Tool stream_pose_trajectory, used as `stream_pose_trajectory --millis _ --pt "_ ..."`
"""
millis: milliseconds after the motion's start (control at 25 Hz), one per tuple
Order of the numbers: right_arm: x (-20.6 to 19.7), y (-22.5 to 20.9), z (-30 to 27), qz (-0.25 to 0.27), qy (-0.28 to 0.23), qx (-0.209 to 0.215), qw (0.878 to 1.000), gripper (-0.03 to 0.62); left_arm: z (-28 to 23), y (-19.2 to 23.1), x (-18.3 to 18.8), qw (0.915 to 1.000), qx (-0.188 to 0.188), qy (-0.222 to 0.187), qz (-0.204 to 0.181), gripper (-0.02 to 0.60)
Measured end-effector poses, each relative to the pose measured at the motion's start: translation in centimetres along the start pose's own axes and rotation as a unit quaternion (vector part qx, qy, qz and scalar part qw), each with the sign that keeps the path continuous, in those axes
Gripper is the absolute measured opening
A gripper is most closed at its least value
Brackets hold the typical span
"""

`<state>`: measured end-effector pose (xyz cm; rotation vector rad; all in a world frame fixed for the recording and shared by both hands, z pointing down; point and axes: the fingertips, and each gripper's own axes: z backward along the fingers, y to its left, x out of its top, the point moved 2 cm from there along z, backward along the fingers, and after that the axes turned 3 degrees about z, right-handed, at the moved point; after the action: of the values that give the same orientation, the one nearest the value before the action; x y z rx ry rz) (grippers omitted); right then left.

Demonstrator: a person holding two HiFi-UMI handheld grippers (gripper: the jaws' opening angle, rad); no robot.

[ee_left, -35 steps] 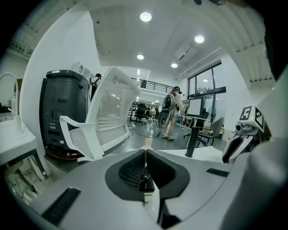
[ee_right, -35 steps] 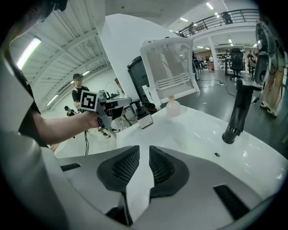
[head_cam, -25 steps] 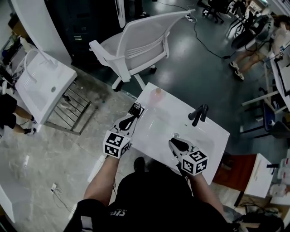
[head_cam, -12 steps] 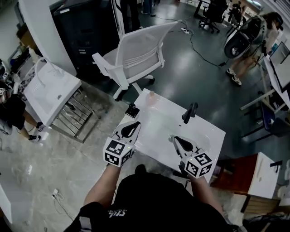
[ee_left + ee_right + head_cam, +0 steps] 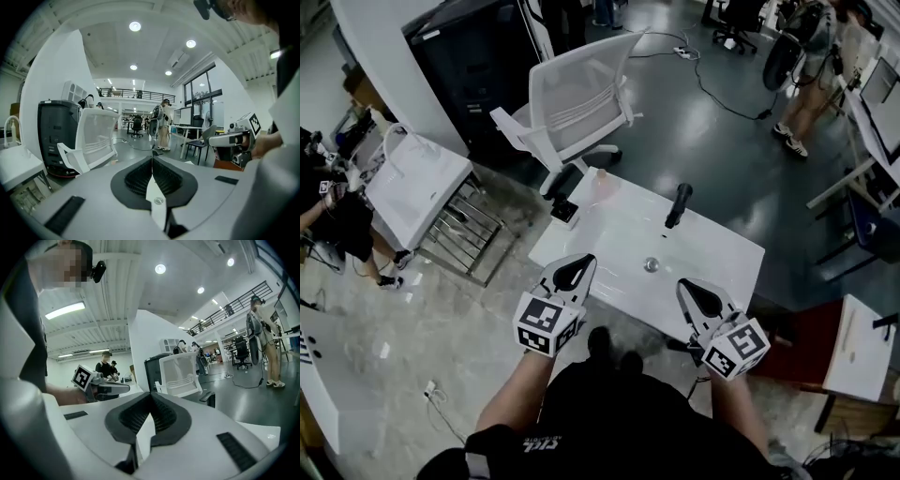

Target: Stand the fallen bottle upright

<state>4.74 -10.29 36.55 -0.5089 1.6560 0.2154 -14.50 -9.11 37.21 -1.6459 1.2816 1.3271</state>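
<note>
Currently the jaws of the left gripper (image 5: pixel 152 160) are pressed together with nothing between the ribbed pads. The jaws of the right gripper (image 5: pixel 150 398) meet the same way and are also empty. Both grippers hover side by side at the near edge of the white surface (image 5: pixel 717 255), touching nothing.

The bottle (image 5: pixel 678 204) is a dark, elongated shape on the far part of the surface, well apart from both grippers. Its lean matches the camera's perspective, so it may already be standing, but this cannot be confirmed. The step in hand is therefore judged to be either a pre-approach or a clear-off.

If the bottle lies flat, the next move calls for spreading one pair of jaws, reaching across the surface, and gripping the body before tipping it up.

Only the head view shows the bottle and the surface layout. Only the gripper views confirm pad contact. They look level, past a white chair (image 5: pixel 96 136), and show no recognisable bottle.
</note>
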Motion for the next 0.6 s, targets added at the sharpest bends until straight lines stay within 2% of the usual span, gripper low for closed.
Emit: stream_pose_trajectory --millis 200,360,600 --pt "1.0 0.1 2.3 0.018 -0.019 -0.007 1.0 0.012 2.2 -1.7 1.8 0.9997 0.018 -0.014 -0.01 0.015" --pt "1.6 0.4 2.4 0.018 -0.026 -0.014 0.999 0.012 3.3 -0.4 3.1 0.999 0.031 -0.027 -0.016 0.015" --pt "3.7 1.3 0.2 0.028 -0.05 -0.045 0.997 0.011 4.8 2.9 4.3 0.9992 0.026 -0.02 -0.023 0.015"
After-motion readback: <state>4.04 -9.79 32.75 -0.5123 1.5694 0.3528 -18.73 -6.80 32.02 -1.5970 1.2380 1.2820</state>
